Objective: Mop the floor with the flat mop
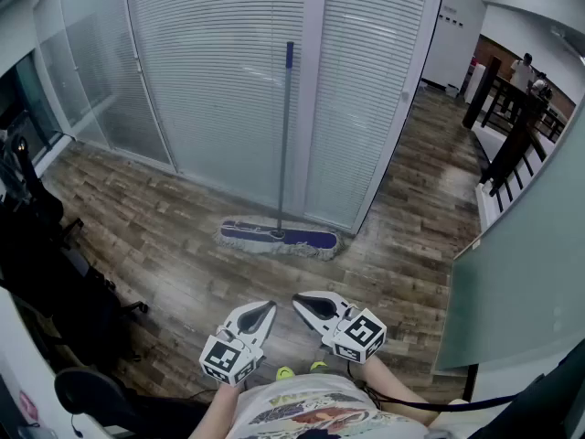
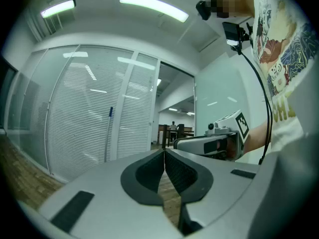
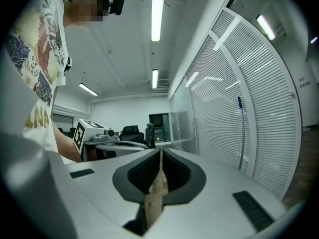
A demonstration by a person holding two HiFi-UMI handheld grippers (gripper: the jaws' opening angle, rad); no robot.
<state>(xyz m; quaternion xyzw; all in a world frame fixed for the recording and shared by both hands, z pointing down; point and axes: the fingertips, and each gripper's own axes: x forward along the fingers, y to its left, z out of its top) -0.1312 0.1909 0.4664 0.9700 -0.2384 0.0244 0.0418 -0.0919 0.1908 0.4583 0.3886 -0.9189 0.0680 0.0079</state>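
Mop (image 1: 279, 237) at frame centre: handle upright against blinds (image 1: 219, 71), head flat, lying left-right. Left tongs (image 1: 263, 311) and right tongs (image 1: 303, 304) closed, empty.

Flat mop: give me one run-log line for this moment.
flat mop: untouched, head on wood floor, handle upright by glass partition | left claw: shut, empty | right claw: shut, empty | mopping: not started

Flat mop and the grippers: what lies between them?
Only bare wooden floor, seen in the head view, separates the flat mop from the left gripper and right gripper.
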